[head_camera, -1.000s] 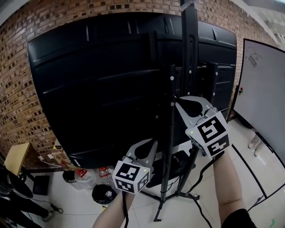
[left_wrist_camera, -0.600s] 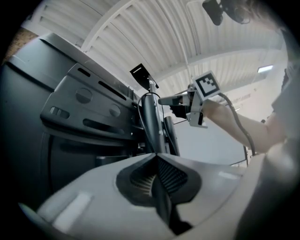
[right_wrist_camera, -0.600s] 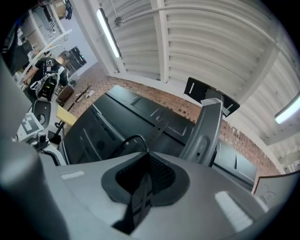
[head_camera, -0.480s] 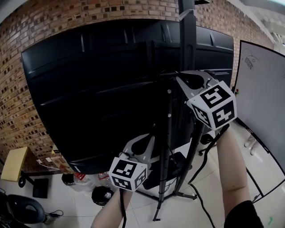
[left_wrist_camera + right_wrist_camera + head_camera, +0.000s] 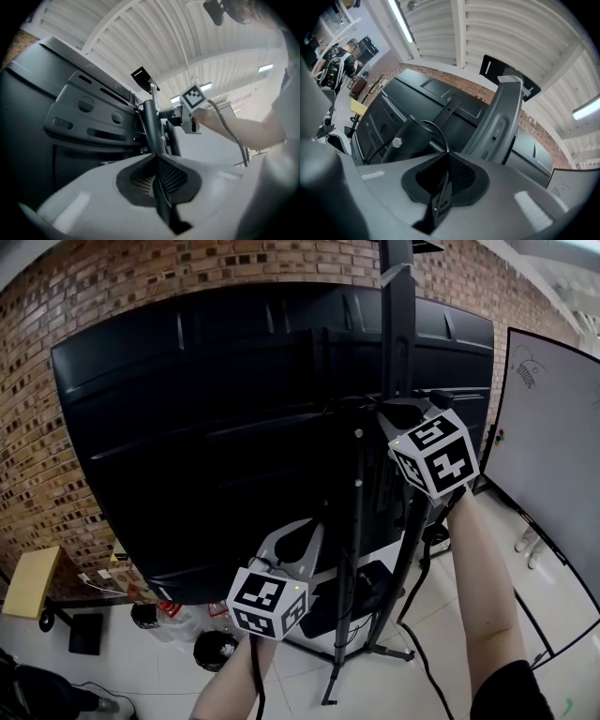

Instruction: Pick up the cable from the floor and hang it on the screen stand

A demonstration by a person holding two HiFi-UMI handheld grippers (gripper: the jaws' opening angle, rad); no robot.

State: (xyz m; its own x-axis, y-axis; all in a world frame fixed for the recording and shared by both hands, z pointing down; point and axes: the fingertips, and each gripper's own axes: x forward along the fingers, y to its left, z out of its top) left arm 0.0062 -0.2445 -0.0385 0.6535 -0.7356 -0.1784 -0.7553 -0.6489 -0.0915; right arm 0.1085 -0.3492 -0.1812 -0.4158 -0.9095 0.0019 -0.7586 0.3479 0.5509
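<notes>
Brick wall (image 5: 37, 427) across back. Whiteboard (image 5: 548, 484) at right, black frame, faint scribble near top. Pale tile floor (image 5: 150, 681) below. Lower left: yellow tabletop (image 5: 26, 579). On floor near it: flat black box (image 5: 86, 632), clear bags (image 5: 178, 617), round black bin (image 5: 217, 650). Overhead: white ribbed ceiling (image 5: 511, 33), light strip (image 5: 401, 21).
</notes>
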